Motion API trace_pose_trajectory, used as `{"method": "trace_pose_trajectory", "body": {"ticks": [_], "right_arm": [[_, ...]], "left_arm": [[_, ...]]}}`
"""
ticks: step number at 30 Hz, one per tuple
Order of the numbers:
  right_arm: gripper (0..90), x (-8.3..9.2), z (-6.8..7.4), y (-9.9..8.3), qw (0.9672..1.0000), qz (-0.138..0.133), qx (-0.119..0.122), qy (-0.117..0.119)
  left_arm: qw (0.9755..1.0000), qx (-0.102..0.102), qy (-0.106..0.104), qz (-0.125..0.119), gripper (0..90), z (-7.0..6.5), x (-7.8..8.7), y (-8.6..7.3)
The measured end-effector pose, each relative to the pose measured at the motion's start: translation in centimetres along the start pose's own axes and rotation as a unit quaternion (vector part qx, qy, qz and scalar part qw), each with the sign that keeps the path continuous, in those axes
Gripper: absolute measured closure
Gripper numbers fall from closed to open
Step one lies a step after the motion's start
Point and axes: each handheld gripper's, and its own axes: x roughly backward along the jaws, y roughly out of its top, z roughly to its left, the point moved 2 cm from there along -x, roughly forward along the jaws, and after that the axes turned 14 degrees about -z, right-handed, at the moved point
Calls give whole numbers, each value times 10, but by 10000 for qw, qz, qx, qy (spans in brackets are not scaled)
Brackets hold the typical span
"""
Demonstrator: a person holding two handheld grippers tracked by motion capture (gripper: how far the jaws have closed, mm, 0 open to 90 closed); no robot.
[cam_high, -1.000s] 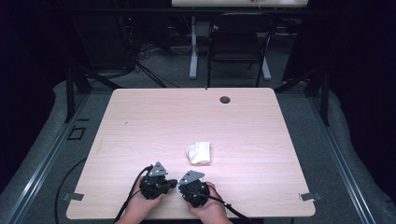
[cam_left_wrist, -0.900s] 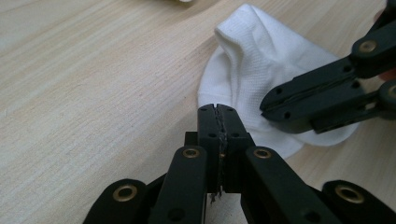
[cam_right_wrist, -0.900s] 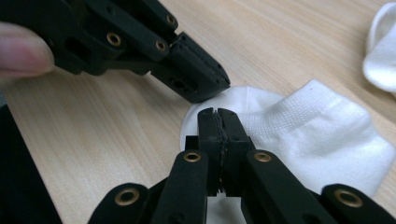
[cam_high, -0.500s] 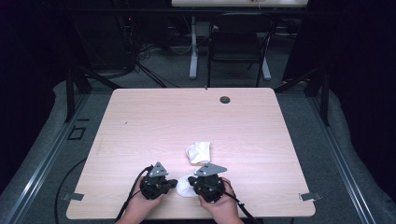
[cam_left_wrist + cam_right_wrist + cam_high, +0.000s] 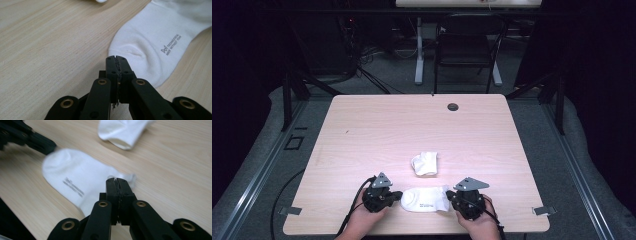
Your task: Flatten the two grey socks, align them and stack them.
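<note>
High view first, nearest the person: the left claw [image 5: 398, 194] sits at the toe end of a flat white sock [image 5: 426, 198], and the right claw [image 5: 451, 199] sits at its cuff end, so the sock lies stretched between them along the near edge of the counter [image 5: 362, 130]. From the left gripper view, the left claw [image 5: 116, 58] has its jaws pressed together, seemingly on the edge of the toe, though the pinch itself is hard to make out. From the right gripper view, the right claw [image 5: 116, 179] is likewise closed, on a bit of the cuff; its jaws have just been opening slightly. Farther in lies a second, bunched white sock [image 5: 425, 163], apart from the first. Near the far edge is a dark round grommet [image 5: 453, 106].
</note>
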Motion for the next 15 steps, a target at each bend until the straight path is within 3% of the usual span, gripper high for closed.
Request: {"method": "trace_pose_trajectory", "body": {"ticks": [3, 5, 7, 9, 11, 15], "right_arm": [[834, 5, -10, -6, 9999, 7, -44, -127], [801, 8, -16, -7, 9994, -141, -246, -188], [794, 7, -18, -4, 9987, -295, -406, -95], [794, 6, -17, -4, 9988, -296, -378, -28], [800, -2, -11, -4, 9992, -240, -242, 230], [800, -10, -6, -6, 9994, -149, -141, 287]], "left_arm": [[10000, -1, 5, -47, 889, 1, 0, 0], [9999, 0, 95, -64, 863, 2, 1, 0], [9998, 73, 45, -163, 842, 4, 5, 3], [9994, 106, -102, -324, 825, 3, 8, 7], [9992, 85, -193, -348, 786, 1, 9, 8], [9995, 44, -174, -278, 718, -2, 4, 3]]}}
